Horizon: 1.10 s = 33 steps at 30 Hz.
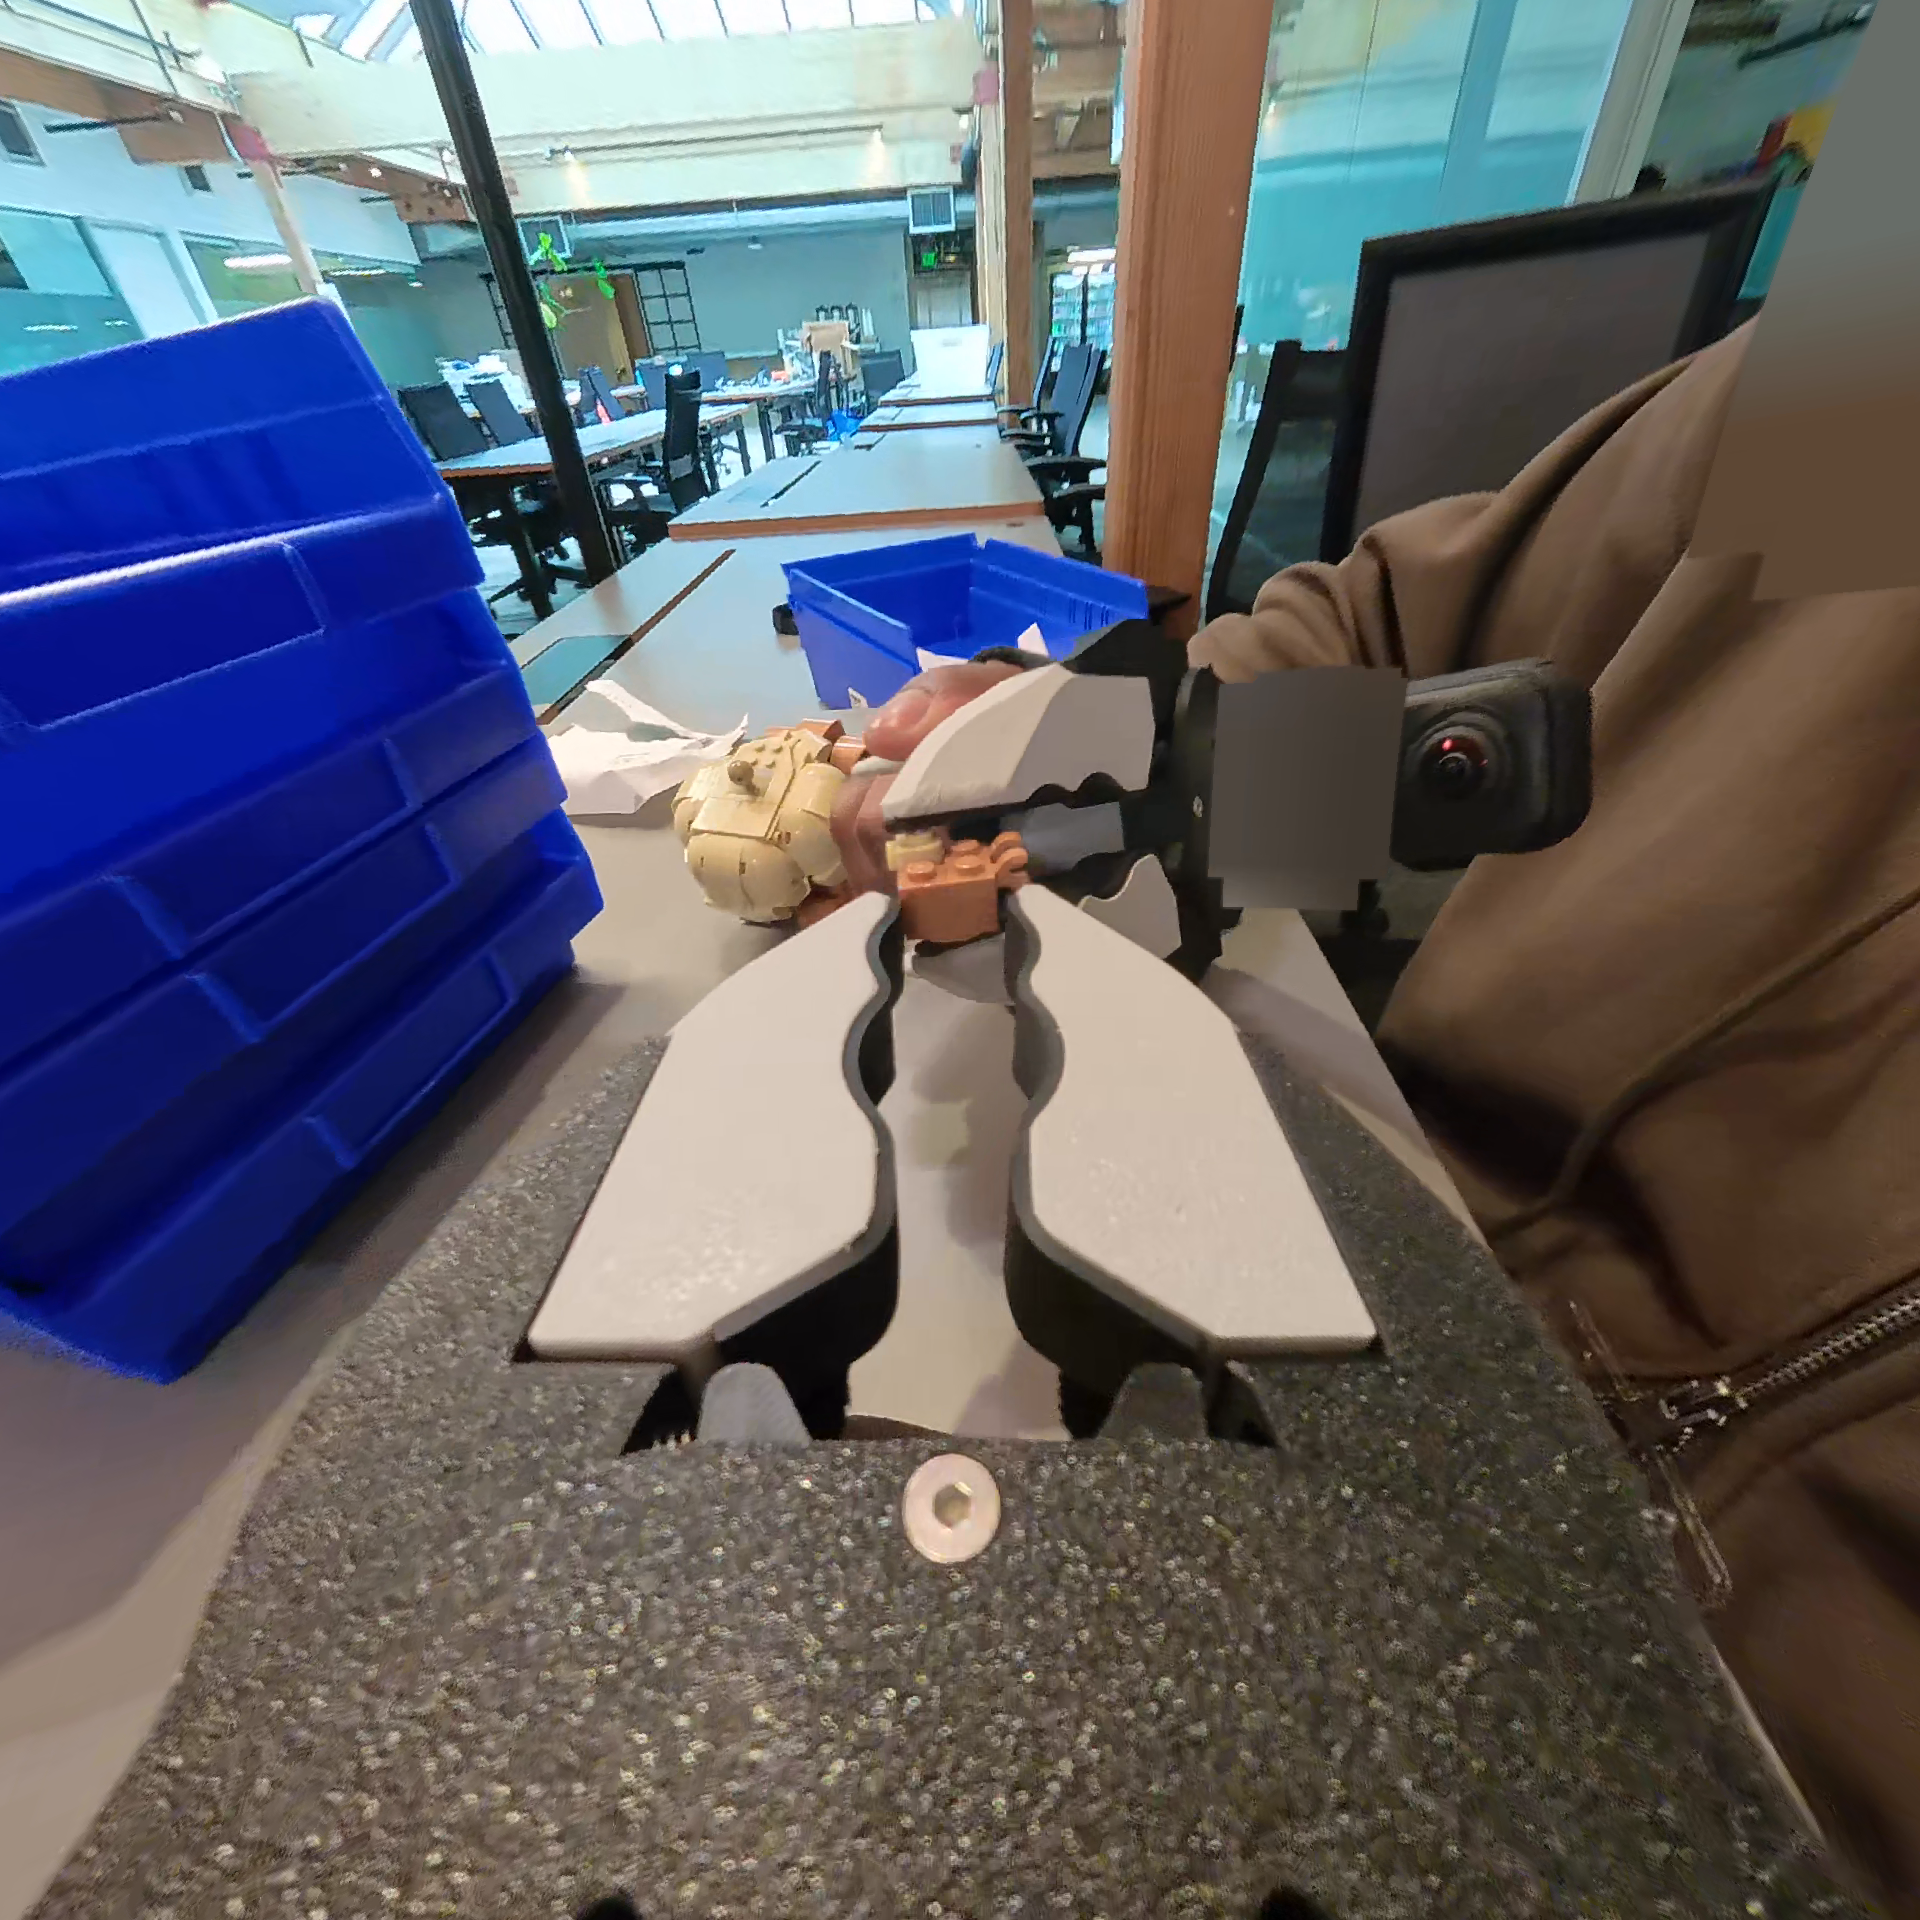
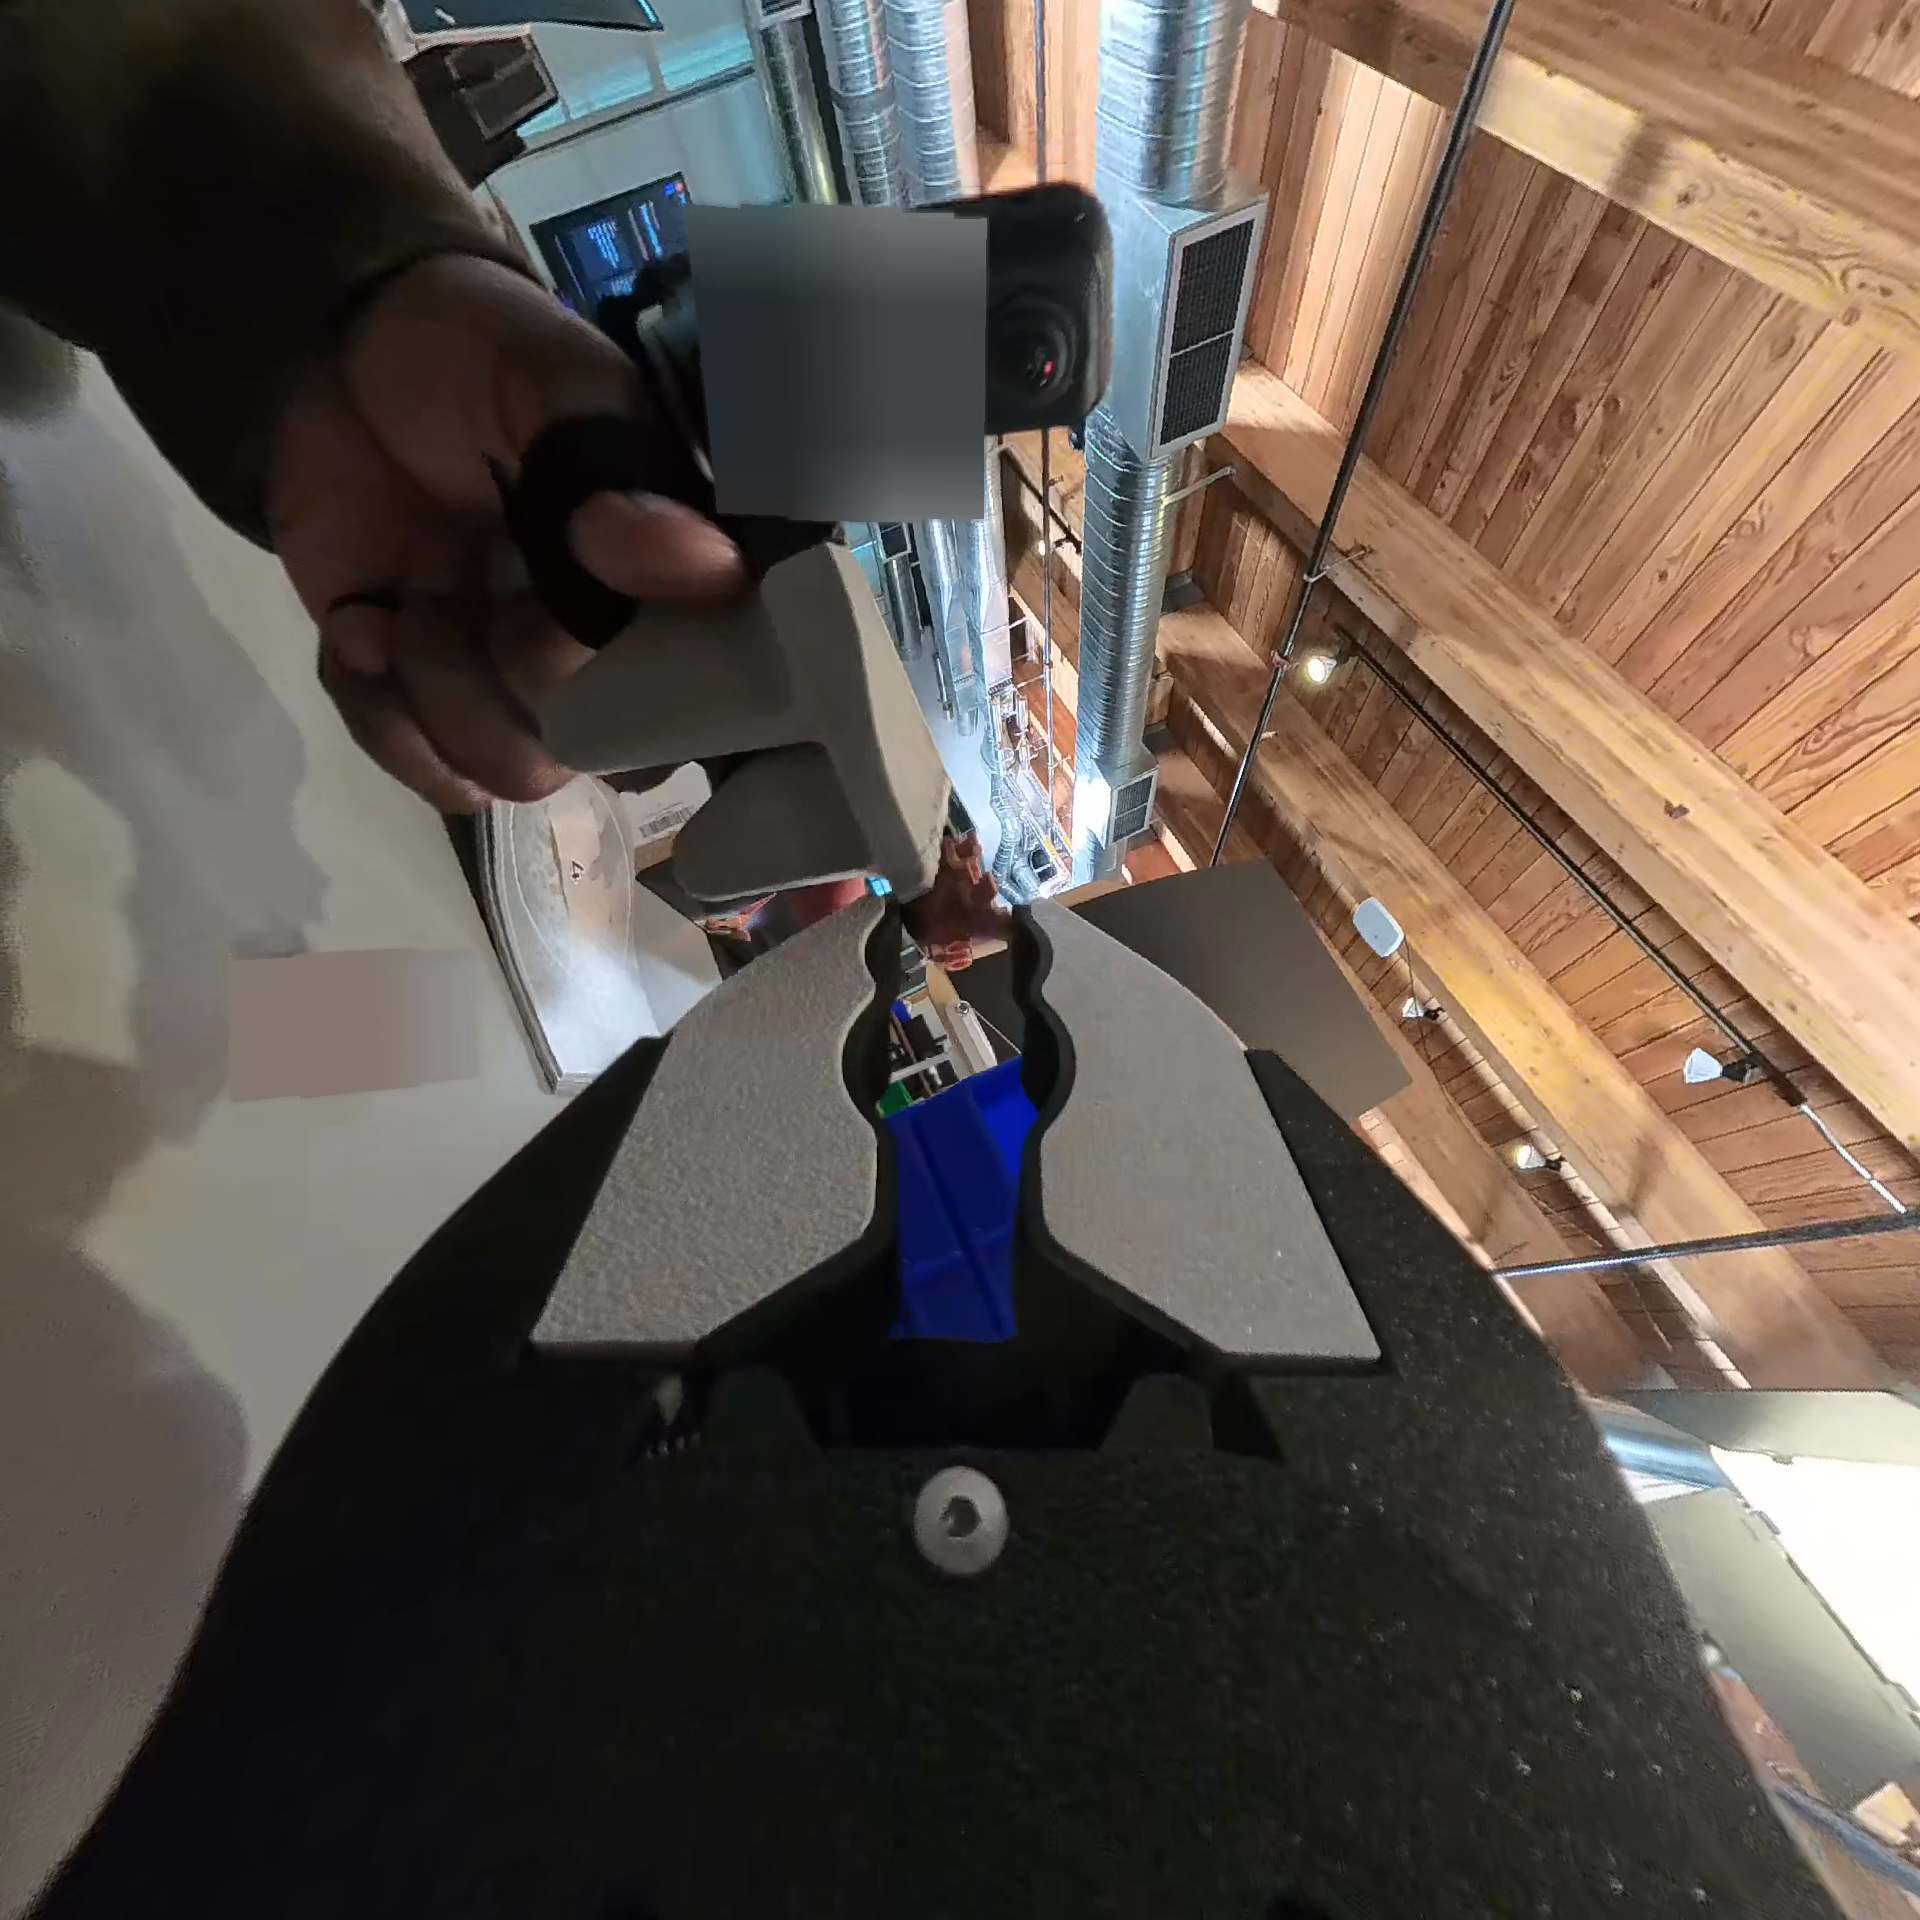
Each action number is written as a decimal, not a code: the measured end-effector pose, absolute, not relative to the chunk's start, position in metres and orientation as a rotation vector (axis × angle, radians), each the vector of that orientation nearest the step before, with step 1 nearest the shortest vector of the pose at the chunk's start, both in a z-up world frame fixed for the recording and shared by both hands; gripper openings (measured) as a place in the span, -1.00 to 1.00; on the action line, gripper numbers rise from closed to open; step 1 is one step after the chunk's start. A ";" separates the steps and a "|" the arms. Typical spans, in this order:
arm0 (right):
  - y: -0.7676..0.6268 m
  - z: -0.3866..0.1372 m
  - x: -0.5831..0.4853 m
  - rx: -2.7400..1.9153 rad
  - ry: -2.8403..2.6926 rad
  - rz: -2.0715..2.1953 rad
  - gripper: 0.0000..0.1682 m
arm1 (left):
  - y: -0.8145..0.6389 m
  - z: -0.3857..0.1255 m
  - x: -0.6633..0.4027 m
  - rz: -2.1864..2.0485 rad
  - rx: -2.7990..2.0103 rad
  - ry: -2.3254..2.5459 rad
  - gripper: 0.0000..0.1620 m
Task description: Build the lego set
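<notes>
In the left wrist view, a stack of blue plastic bins [image 1: 239, 790] fills the left side of the grey worktop [image 1: 644, 935]. Just right of it, crumpled white paper [image 1: 634, 753] lies on the worktop, and behind that stands an open blue bin [image 1: 935, 613]. Near the middle sits a rounded tan lego model [image 1: 758, 826], joined to a reddish-brown lego brick [image 1: 951, 883]. The left gripper [image 1: 951, 914] reaches forward, its fingers narrowed and clamped on that brown brick at their tips. From the right comes the right gripper [image 1: 914, 805], held in a hand [image 1: 935, 696] in a brown sleeve [image 1: 1455, 623]; its fingers are drawn close on the same lego assembly, just above the brown brick.

In the right wrist view, the right gripper [image 2: 951, 920] points up toward the wooden ceiling [image 2: 1558, 520], fingers narrow with reddish-brown lego pieces [image 2: 956, 894] between the tips. The left gripper [image 2: 904, 873] meets them from the upper left.
</notes>
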State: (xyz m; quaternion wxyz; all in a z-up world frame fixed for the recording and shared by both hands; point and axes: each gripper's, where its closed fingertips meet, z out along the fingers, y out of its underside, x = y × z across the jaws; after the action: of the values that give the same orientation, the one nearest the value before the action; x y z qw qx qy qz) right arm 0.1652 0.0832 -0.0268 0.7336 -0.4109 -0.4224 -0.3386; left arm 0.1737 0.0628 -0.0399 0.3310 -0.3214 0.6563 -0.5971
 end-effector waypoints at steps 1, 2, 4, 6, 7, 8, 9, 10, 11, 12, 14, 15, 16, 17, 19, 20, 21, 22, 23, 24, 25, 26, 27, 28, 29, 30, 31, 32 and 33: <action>0.083 -0.027 0.165 -0.910 -0.921 -0.734 -0.76 | 0.063 -0.039 0.174 -1.585 -0.847 1.705 -0.78; 0.084 -0.027 0.166 -0.916 -0.916 -0.725 -0.76 | 0.063 -0.039 0.174 -1.601 -0.853 1.696 -0.79; 0.085 -0.027 0.166 -0.926 -0.910 -0.717 -0.76 | 0.064 -0.039 0.175 -1.614 -0.861 1.683 -0.79; 0.085 -0.028 0.166 -0.929 -0.908 -0.710 -0.76 | 0.065 -0.040 0.175 -1.614 -0.856 1.678 -0.79; 0.084 -0.027 0.166 -0.926 -0.909 -0.710 -0.76 | 0.064 -0.039 0.175 -1.615 -0.850 1.679 -0.79; 0.084 -0.027 0.165 -0.921 -0.912 -0.717 -0.76 | 0.064 -0.039 0.175 -1.615 -0.849 1.677 -0.79; 0.084 -0.027 0.165 -0.919 -0.916 -0.726 -0.76 | 0.065 -0.039 0.175 -1.616 -0.850 1.677 -0.79; 0.084 -0.028 0.165 -0.918 -0.923 -0.738 -0.76 | 0.065 -0.039 0.175 -1.614 -0.856 1.678 -0.79; 0.085 -0.028 0.166 -0.917 -0.934 -0.753 -0.77 | 0.066 -0.039 0.175 -1.606 -0.866 1.680 -0.79; 0.085 -0.028 0.167 -0.912 -0.948 -0.767 -0.77 | 0.066 -0.039 0.175 -1.594 -0.872 1.681 -0.79; 0.083 -0.029 0.167 -0.892 -0.988 -0.786 -0.77 | 0.070 -0.039 0.176 -1.557 -0.879 1.676 -0.79; 0.082 -0.030 0.167 -0.884 -1.015 -0.790 -0.77 | 0.073 -0.038 0.176 -1.534 -0.885 1.669 -0.79; 0.081 -0.031 0.166 -0.879 -1.041 -0.795 -0.77 | 0.076 -0.037 0.176 -1.508 -0.890 1.661 -0.79; 0.080 -0.032 0.167 -0.874 -1.057 -0.803 -0.78 | 0.080 -0.036 0.177 -1.477 -0.895 1.657 -0.80; 0.080 -0.030 0.169 -0.871 -1.066 -0.823 -0.78 | 0.086 -0.037 0.177 -1.417 -0.897 1.664 -0.79; 0.080 -0.029 0.170 -0.870 -1.069 -0.826 -0.78 | 0.087 -0.038 0.177 -1.386 -0.896 1.673 -0.79; 0.080 -0.029 0.171 -0.871 -1.077 -0.825 -0.78 | 0.088 -0.039 0.177 -1.357 -0.893 1.683 -0.79; 0.080 -0.031 0.170 -0.875 -1.096 -0.821 -0.78 | 0.088 -0.041 0.177 -1.330 -0.889 1.693 -0.80; 0.081 -0.034 0.169 -0.877 -1.123 -0.821 -0.78 | 0.087 -0.042 0.178 -1.306 -0.885 1.706 -0.79; 0.081 -0.037 0.169 -0.878 -1.149 -0.829 -0.78 | 0.086 -0.044 0.178 -1.281 -0.881 1.719 -0.79; 0.082 -0.040 0.169 -0.880 -1.173 -0.840 -0.78 | 0.085 -0.046 0.179 -1.258 -0.876 1.733 -0.79; 0.083 -0.042 0.169 -0.881 -1.191 -0.853 -0.78 | 0.084 -0.049 0.179 -1.235 -0.869 1.749 -0.80; 0.083 -0.044 0.170 -0.882 -1.203 -0.862 -0.78 | 0.083 -0.052 0.179 -1.204 -0.864 1.765 -0.79; 0.083 -0.045 0.170 -0.886 -1.214 -0.865 -0.78 | 0.083 -0.054 0.180 -1.169 -0.859 1.778 -0.79; 0.083 -0.047 0.170 -0.890 -1.223 -0.867 -0.78 | 0.083 -0.057 0.181 -1.134 -0.852 1.789 -0.79; 0.084 -0.049 0.170 -0.894 -1.235 -0.870 -0.78 | 0.083 -0.059 0.181 -1.103 -0.847 1.798 -0.79; 0.084 -0.051 0.170 -0.896 -1.248 -0.876 -0.79 | 0.083 -0.061 0.182 -1.074 -0.845 1.804 -0.79; 0.085 -0.054 0.170 -0.898 -1.263 -0.885 -0.81 | 0.083 -0.062 0.182 -1.046 -0.842 1.810 -0.79; 0.085 -0.056 0.170 -0.898 -1.277 -0.895 -0.84 | 0.083 -0.063 0.183 -1.022 -0.840 1.813 -0.79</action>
State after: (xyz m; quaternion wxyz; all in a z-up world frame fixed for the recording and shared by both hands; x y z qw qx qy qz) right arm 0.1703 0.0851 -0.0559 0.6219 -0.3908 -0.5557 -0.3894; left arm 0.1828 0.0832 -0.0630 0.4336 -0.3371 0.7279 -0.4105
